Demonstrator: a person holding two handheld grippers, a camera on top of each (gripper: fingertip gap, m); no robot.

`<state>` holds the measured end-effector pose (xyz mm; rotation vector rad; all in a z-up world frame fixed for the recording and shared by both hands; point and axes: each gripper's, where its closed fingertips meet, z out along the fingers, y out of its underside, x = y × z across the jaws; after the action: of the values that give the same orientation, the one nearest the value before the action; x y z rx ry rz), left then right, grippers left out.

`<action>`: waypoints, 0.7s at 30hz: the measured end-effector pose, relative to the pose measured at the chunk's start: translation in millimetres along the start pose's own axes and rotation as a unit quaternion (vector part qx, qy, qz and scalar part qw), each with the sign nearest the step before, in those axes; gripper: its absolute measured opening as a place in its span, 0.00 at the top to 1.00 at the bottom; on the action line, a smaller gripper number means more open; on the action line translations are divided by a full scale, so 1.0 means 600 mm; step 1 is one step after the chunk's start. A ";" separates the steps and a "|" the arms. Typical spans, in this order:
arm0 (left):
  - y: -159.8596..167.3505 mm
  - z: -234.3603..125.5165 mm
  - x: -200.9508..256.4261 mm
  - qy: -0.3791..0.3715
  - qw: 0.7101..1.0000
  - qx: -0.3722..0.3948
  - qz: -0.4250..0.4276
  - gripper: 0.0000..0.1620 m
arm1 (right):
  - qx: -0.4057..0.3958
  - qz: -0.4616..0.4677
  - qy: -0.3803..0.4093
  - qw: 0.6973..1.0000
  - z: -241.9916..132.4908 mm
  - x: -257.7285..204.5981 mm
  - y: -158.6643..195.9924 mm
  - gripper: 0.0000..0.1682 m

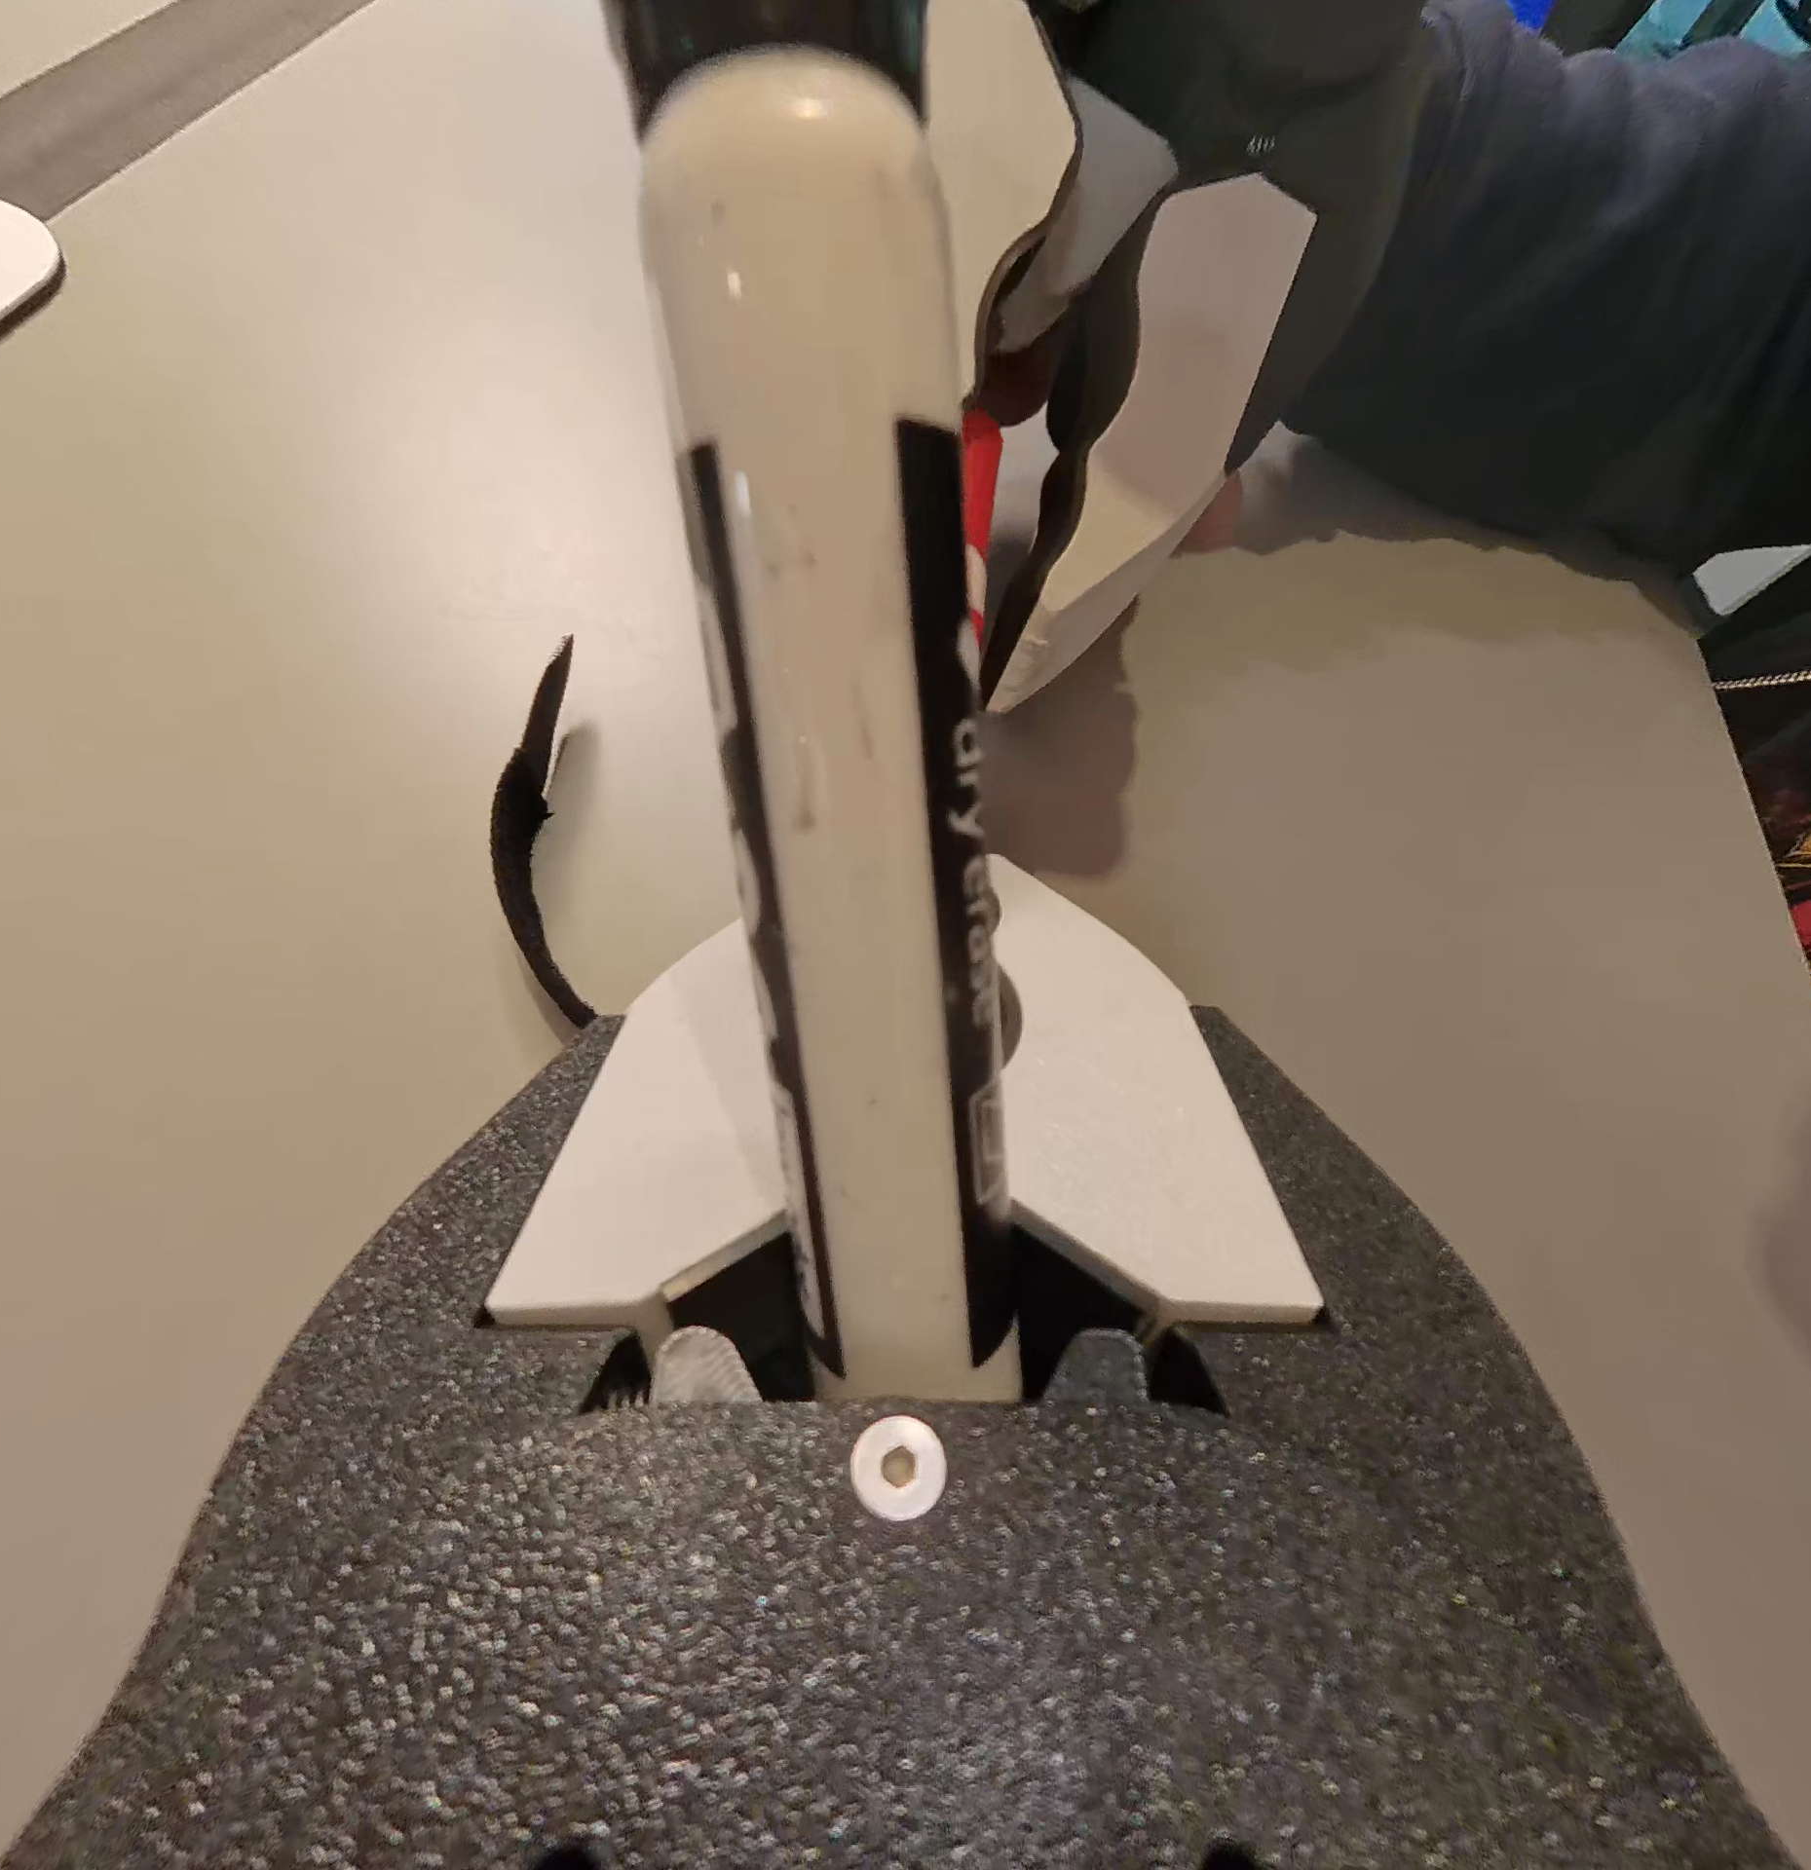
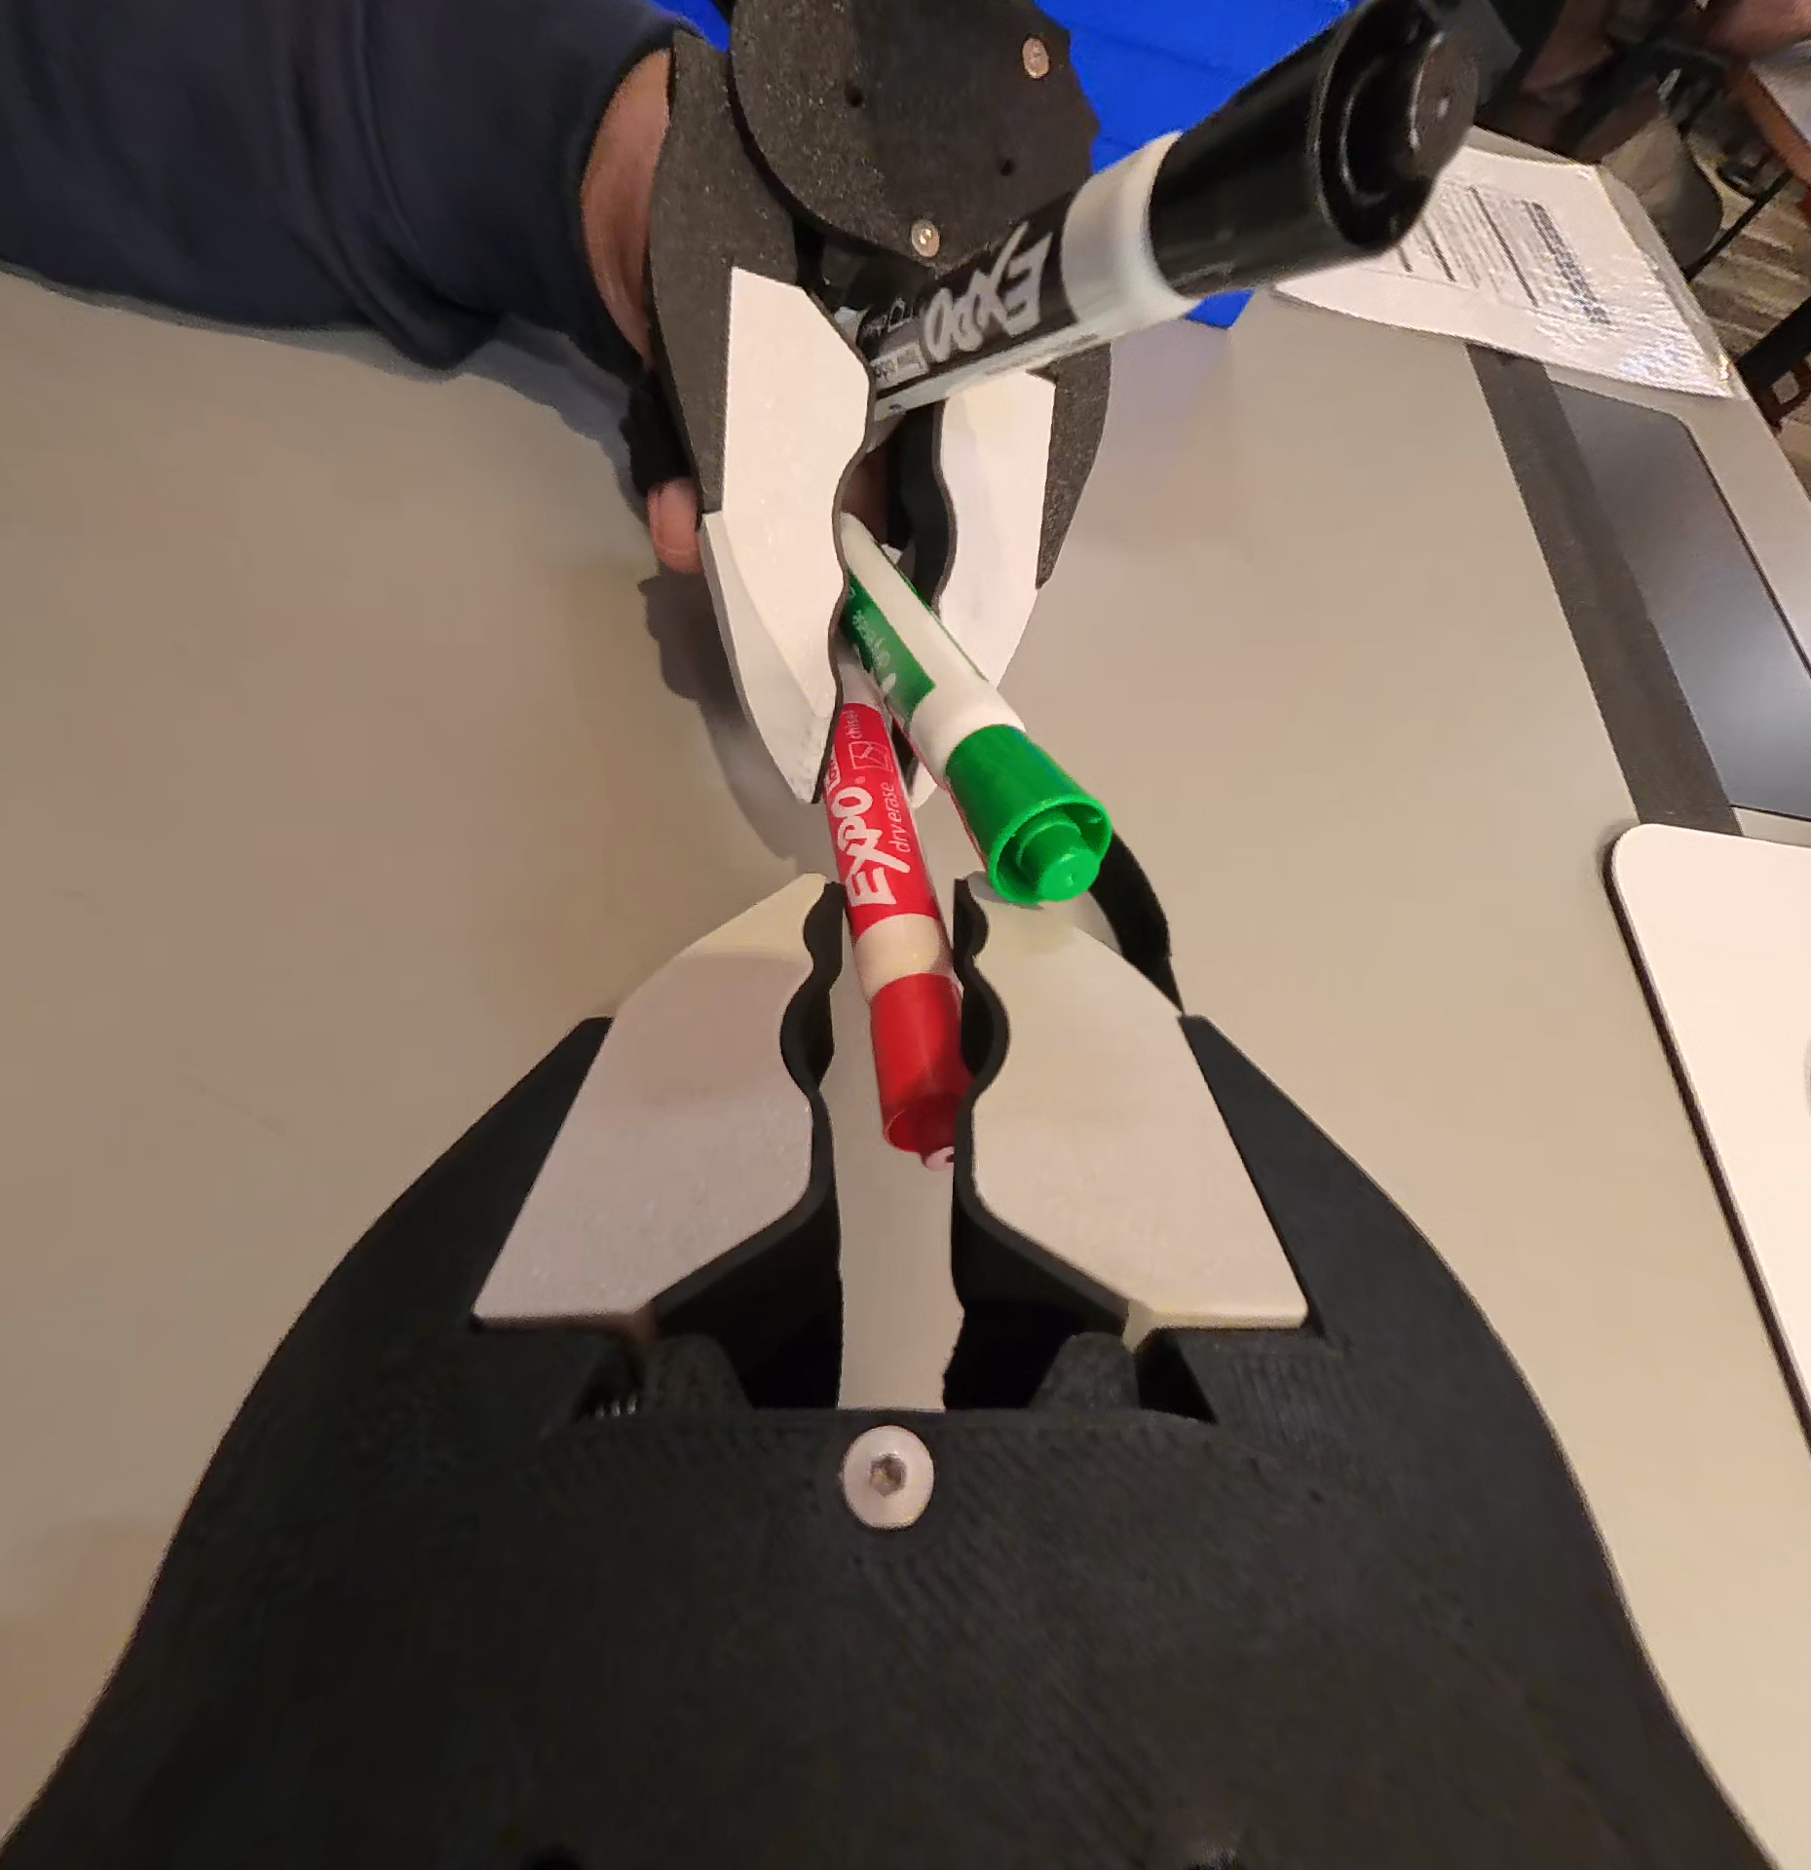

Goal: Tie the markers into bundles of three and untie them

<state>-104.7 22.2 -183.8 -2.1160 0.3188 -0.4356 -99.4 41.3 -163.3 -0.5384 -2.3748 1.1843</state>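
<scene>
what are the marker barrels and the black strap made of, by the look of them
Black marker barrel: likely smooth glossy plastic, since it shows bright highlights. Red marker and green marker: the same shiny look. Black strap: probably a soft, matte fabric tie; it curls and looks fuzzy.

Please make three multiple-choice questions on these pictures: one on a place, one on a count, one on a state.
1. Where is the red marker's cap?
A. between the fingers of the right tongs
B. flat on the table
C. on the white pad

2. How many markers do the left tongs hold?
A. one
B. three
C. five

3. What state is the green marker in?
A. capped
B. uncapped
C. snapped in two

Key:
1 A: the right wrist view shows the red marker with its cap in the notch of the right tongs.
2 B: the black marker, the green marker and the red one all sit in the left tongs.
3 A: its green cap is on.
</scene>
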 end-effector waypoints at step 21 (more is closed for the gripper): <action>-0.003 0.001 -0.015 -0.006 0.997 0.015 -0.070 0.86 | -0.006 0.215 0.078 0.973 -0.064 0.003 0.063 0.73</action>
<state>-112.5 27.1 -184.3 -2.1191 0.1571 -0.5063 -74.5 88.2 -173.0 -1.1517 -2.1936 1.2451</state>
